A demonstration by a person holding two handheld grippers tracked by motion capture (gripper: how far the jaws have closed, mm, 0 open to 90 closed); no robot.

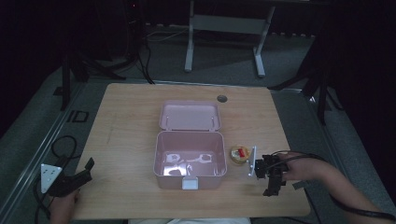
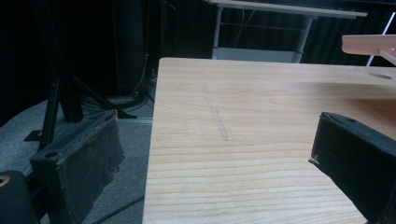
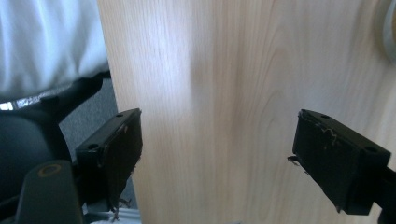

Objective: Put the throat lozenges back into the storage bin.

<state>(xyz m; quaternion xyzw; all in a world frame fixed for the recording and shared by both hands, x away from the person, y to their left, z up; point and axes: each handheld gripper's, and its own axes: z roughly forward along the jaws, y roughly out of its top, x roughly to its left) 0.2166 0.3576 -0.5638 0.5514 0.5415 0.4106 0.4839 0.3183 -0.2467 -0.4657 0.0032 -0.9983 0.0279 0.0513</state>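
Right gripper (image 1: 274,183) jaws wide apart, empty; small round pastry (image 1: 239,154) just beyond, beside pink box (image 1: 190,161).

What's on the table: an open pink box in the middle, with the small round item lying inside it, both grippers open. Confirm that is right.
Not quite: in the high view the small round item lies on the table just right of the open pink box, not inside it. The rest holds: left gripper and right gripper are open.
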